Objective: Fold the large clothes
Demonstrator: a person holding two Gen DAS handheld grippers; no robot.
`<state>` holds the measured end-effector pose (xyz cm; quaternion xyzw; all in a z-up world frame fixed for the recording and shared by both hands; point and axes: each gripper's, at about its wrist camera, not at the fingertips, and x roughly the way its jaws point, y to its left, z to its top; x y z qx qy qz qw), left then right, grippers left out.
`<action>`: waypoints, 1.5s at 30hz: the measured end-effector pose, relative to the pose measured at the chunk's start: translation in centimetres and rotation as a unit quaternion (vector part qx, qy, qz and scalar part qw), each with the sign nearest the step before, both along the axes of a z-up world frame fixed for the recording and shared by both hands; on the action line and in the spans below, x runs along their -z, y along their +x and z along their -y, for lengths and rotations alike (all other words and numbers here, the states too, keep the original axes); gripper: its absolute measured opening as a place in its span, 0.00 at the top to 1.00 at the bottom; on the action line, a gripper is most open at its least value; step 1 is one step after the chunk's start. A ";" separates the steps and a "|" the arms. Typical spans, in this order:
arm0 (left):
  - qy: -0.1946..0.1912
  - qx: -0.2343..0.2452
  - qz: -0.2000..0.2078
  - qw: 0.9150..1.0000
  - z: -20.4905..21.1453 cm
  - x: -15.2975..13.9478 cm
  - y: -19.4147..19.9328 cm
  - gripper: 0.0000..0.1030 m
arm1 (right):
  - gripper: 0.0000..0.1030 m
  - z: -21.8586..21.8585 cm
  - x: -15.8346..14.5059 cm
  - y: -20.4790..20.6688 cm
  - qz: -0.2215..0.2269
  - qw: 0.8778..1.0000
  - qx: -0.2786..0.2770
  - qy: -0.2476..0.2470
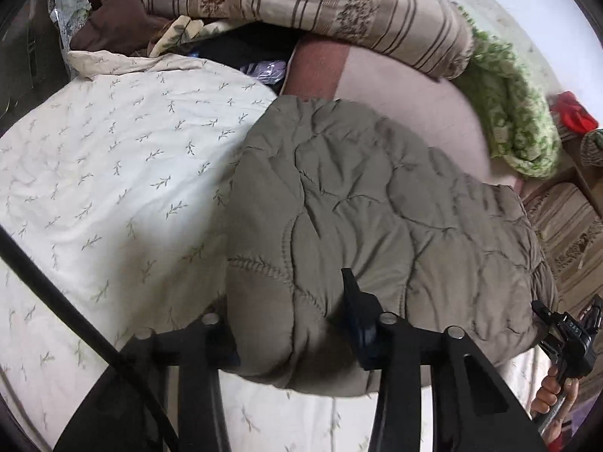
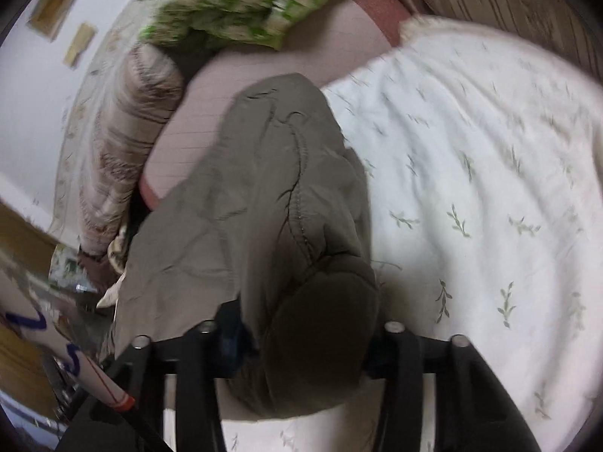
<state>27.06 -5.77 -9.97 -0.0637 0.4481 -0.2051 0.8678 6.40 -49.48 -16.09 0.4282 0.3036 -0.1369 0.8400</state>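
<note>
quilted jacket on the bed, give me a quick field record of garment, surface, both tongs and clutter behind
garment: grey-olive quilted jacket, bunched in a folded heap
surface: white bedspread with leaf sprigs, pink sheet beyond it
left tongs: closed on the jacket's near edge, fabric between the fingers
right tongs: closed on a thick wad of the jacket
behind: striped floral pillow, green patterned cloth, brown cloth
person: hand on the other tool's grip, at the left view's right edge
</note>
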 end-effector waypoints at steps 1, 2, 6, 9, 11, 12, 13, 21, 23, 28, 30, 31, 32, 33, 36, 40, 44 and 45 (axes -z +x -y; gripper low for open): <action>-0.002 0.004 0.001 1.000 -0.3 -0.4 -0.9 0.63 | 0.59 -0.4 -0.9 -0.6 0.007 1.000 -0.004 -0.007; 0.000 0.010 0.003 1.000 -0.6 -0.8 -1.9 0.63 | 0.60 -0.7 -1.4 -1.1 0.011 1.000 -0.007 -0.009; 0.023 0.020 0.005 1.000 -1.5 -0.8 -5.0 0.55 | 0.59 -1.6 -2.4 -4.5 0.014 0.999 -0.026 -0.017; 0.044 0.028 0.012 0.999 -1.7 -0.3 -5.6 0.50 | 0.35 -1.6 -0.6 -6.3 -0.026 0.999 -0.030 -0.017; 0.034 0.028 0.008 0.999 -2.4 -0.5 -5.5 0.50 | 0.30 -0.9 -0.4 -7.2 -0.037 0.999 -0.014 -0.023; 0.024 0.027 0.005 0.999 -2.7 -0.7 -5.4 0.49 | 0.30 -0.5 -0.8 -7.7 -0.033 0.999 -0.002 -0.029; 0.010 0.024 0.002 1.000 -3.1 -1.1 -5.3 0.49 | 0.29 -0.2 -1.4 -8.2 -0.029 0.999 0.013 -0.040; 0.032 -0.085 0.105 0.990 -4.6 -5.4 -5.0 0.37 | 0.37 -1.6 -6.5 -7.3 -0.027 0.974 0.077 -0.212; 0.048 -0.075 0.093 0.992 -2.9 -4.8 -4.2 0.37 | 0.39 -3.5 -6.5 -4.2 -0.025 0.971 0.031 -0.235; 0.181 -0.060 0.063 0.980 2.7 1.1 -0.5 0.37 | 0.39 -5.1 -3.5 1.5 -0.086 0.959 0.008 -0.270; 0.203 -0.057 0.055 0.976 3.9 3.4 0.6 0.36 | 0.39 -4.5 -1.2 2.5 -0.122 0.957 0.002 -0.261; 0.203 -0.059 0.057 0.976 3.9 3.8 0.7 0.36 | 0.39 -4.1 -0.2 3.0 -0.133 0.957 -0.001 -0.257; 0.206 -0.062 0.062 0.975 4.1 4.0 1.0 0.36 | 0.38 -3.7 0.5 3.2 -0.134 0.959 0.000 -0.251; 0.210 -0.062 0.067 0.974 4.1 4.0 0.8 0.36 | 0.38 -3.3 0.7 3.2 -0.131 0.961 0.002 -0.243; 0.213 -0.063 0.097 0.970 3.9 3.1 -0.1 0.36 | 0.37 -3.2 0.6 2.8 -0.125 0.962 0.005 -0.241; 0.176 -0.081 0.145 0.970 2.1 -0.4 -4.5 0.36 | 0.35 -4.9 -1.5 1.8 -0.111 0.954 0.026 -0.279; 0.163 -0.136 0.248 0.945 0.2 -5.9 -10.7 0.21 | 0.32 -7.7 -4.6 -0.9 -0.083 0.949 0.032 -0.303; 0.152 -0.151 0.282 0.935 -0.4 -7.6 -13.0 0.11 | 0.30 -8.1 -5.1 -1.5 -0.080 0.948 0.031 -0.308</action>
